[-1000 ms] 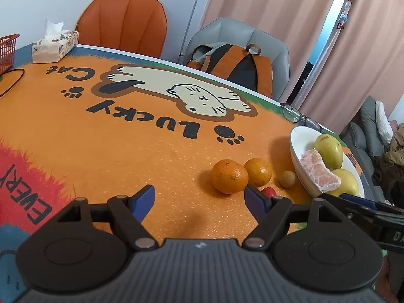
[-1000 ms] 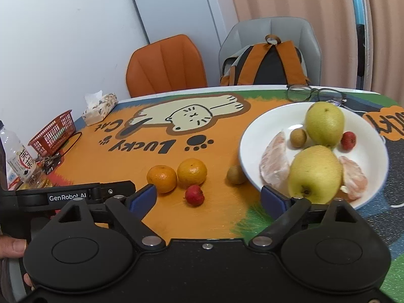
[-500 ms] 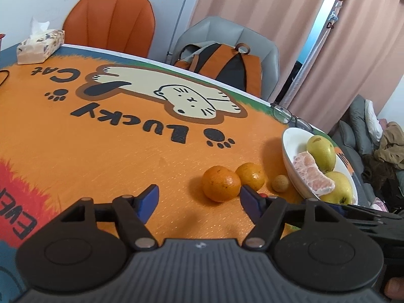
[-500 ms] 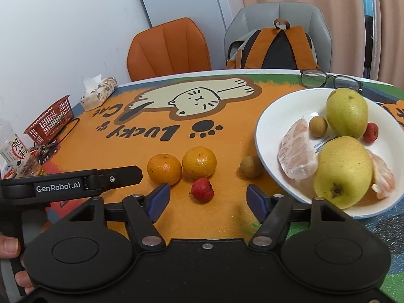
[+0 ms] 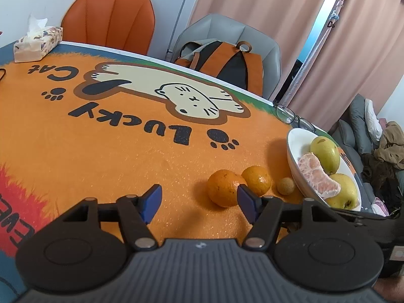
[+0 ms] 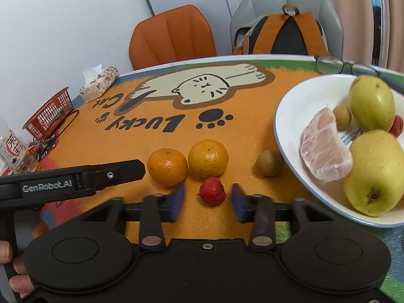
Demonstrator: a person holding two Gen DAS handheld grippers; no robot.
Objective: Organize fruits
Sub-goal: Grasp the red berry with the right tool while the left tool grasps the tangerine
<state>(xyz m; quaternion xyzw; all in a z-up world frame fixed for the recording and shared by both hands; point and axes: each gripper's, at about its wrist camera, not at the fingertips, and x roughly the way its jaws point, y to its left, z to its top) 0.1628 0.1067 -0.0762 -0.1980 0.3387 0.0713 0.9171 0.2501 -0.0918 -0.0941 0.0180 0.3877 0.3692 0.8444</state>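
Observation:
A small red fruit (image 6: 212,191) lies on the orange mat between the blurred blue pads of my right gripper (image 6: 208,199), which has closed in on it. Just behind it sit two oranges (image 6: 168,166) (image 6: 208,157) and a small brown fruit (image 6: 269,162). The white plate (image 6: 282,116) at the right holds two yellow-green pears (image 6: 372,106), peeled pomelo segments (image 6: 325,146) and two small fruits. My left gripper (image 5: 198,199) hovers before the nearer orange (image 5: 223,186). Its jaws are closing with nothing between them, and one of its fingers (image 6: 121,171) reaches in from the left.
A tissue box (image 5: 38,43), a red basket (image 6: 49,113) and a bottle (image 6: 10,149) stand along the table's far left. Glasses (image 5: 290,116) lie behind the plate. An orange chair (image 5: 111,17) and a grey chair with a backpack (image 5: 227,63) stand beyond the table.
The right gripper has come forward and down over the red fruit, and its jaws have closed around it. The left jaws have narrowed a little.

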